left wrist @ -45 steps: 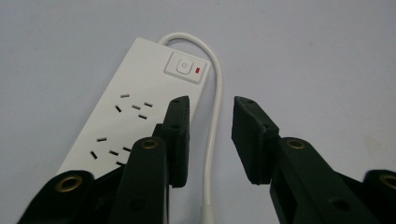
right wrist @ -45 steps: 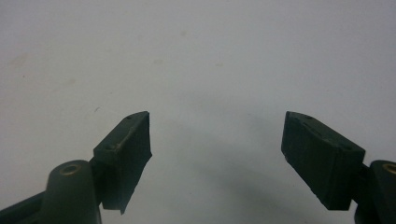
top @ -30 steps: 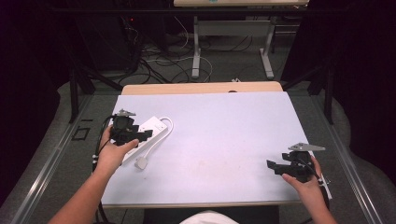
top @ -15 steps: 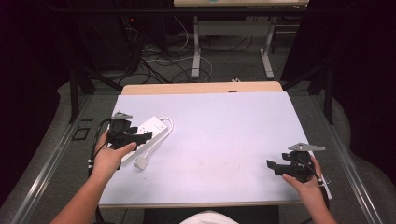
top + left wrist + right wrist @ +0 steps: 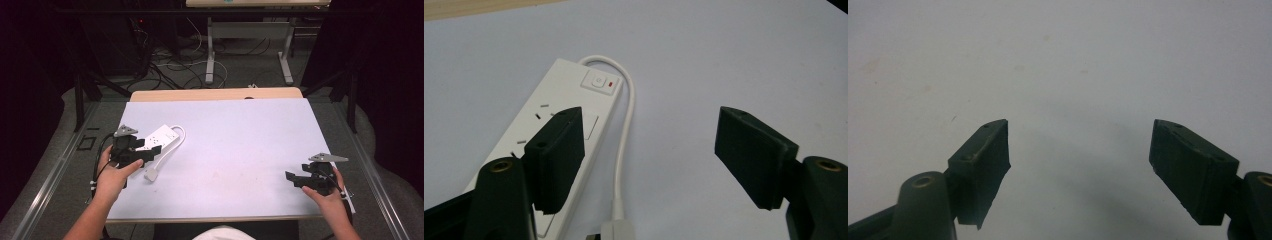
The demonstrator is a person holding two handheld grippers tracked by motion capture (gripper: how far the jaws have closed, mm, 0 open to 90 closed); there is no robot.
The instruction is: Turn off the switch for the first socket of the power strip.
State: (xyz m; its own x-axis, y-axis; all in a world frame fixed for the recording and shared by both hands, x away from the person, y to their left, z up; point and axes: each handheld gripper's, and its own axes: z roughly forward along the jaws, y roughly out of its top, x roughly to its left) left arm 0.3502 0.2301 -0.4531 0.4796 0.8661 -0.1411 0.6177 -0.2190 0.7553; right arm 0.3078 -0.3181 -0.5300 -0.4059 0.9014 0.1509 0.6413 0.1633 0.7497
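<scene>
The left tongs (image 5: 649, 150) are held wide open and empty over a white power strip (image 5: 159, 138) at the desk's (image 5: 240, 130) left side. The right tongs (image 5: 1078, 165), equally open and empty, are kept well apart. A grasp appears to be prepared; lowering and closing would be required.

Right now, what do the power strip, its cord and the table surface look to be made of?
Power strip: looks like hard white plastic, smooth with a slight sheen, moulded button and socket slots. Cord: seemingly flexible white rubber or PVC sheathing, since it bends in a smooth loop. Table: a matte pale sheet or laminate with faint scuffs; the far edge shows a wood-coloured strip, so possibly a board underneath.
</scene>
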